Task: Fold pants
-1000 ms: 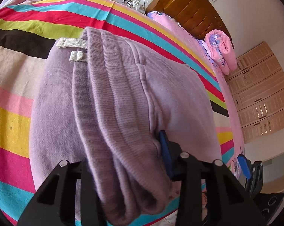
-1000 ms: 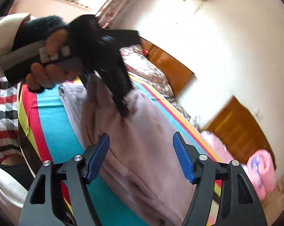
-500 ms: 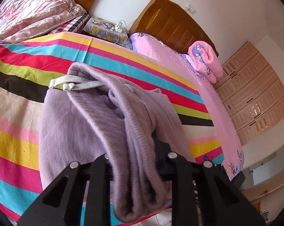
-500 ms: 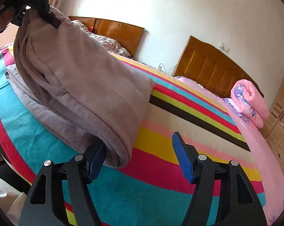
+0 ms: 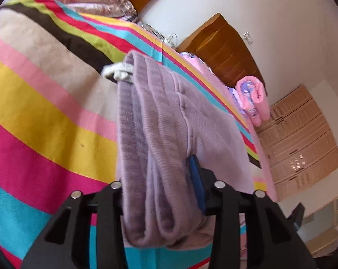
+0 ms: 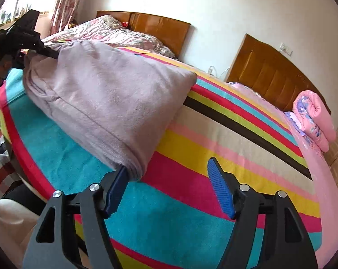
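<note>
While left gripper (image 5: 160, 192) clamps ribbed pants (image 5: 160, 134) — right gripper (image 6: 169, 192) agape.

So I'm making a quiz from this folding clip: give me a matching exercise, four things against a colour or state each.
Things:
1. pants
2. left gripper
3. right gripper
4. rolled blanket

Colour or state:
A. open, holding nothing
B. pink with purple flowers
C. lilac, folded in layers
D. shut on the fabric

Pairs: 1-C, 2-D, 3-A, 4-B
</note>
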Demonstrator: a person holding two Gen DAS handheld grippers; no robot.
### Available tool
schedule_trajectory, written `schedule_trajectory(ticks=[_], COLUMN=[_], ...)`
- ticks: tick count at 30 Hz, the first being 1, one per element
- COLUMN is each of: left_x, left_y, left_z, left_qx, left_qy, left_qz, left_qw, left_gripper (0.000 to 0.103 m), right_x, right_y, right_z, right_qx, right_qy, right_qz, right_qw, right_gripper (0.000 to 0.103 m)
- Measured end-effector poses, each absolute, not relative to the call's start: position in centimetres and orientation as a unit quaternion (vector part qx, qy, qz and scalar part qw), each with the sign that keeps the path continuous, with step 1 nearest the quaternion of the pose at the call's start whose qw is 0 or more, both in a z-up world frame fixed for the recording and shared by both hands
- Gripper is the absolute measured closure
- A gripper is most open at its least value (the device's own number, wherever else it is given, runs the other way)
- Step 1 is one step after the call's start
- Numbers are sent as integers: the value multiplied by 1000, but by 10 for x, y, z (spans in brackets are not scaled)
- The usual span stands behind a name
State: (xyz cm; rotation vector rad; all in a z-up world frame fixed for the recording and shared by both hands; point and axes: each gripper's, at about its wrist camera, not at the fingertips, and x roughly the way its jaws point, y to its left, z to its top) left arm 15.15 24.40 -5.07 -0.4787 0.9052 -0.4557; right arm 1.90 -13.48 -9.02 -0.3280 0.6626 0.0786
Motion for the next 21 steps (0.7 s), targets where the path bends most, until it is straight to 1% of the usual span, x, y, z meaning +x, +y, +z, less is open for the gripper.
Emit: schedule_trajectory(ticks=[1,2,4,7,9,12,13,14,15,17,18,19,20,21], left_x=[139,127,107,101,106,118,122,124,121,119,120,121,122,123], left_y=[245,246,238,192,153,120,120,123,129,144,148,150,152,154], left_z=[-33,-16,15,34,28,-8,-22,-38,-45,-51,-52,-53,-55,-56], left_qx=[-187,-157,-133,-80,-37,-5,0,3,-6,-40,-50,-53,-55,-56], left_qy=[410,384,345,335,343,386,406,415,408,399,400,402,404,405], left_qz=[-158,-115,-119,-174,-209,-221,-207,-192,-194,-213,-219,-222,-225,-227], left_qw=[879,902,922,923,915,895,890,889,892,891,889,887,885,884], left_gripper=[41,40,36,34,34,34,35,41,43,43,44,45,46,46], right_x=[12,3,-6,26,67,138,163,184,201,236,251,259,262,261], right_y=[-136,-136,-136,-130,-127,-126,-124,-122,-120,-120,-128,-136,-141,-140], right_z=[-84,-75,-57,-34,-25,-25,-29,-35,-39,-56,-62,-61,-55,-47], right_qx=[-155,-141,-102,-62,-29,16,38,46,38,7,18,50,62,55], right_qy=[330,327,314,300,306,331,360,374,387,421,430,427,417,408], right_qz=[72,100,134,185,236,306,332,337,340,304,279,281,268,254], right_qw=[928,929,934,934,922,892,871,863,856,855,858,858,866,875], right_gripper=[36,36,36,35,34,33,33,33,31,33,34,36,36,33])
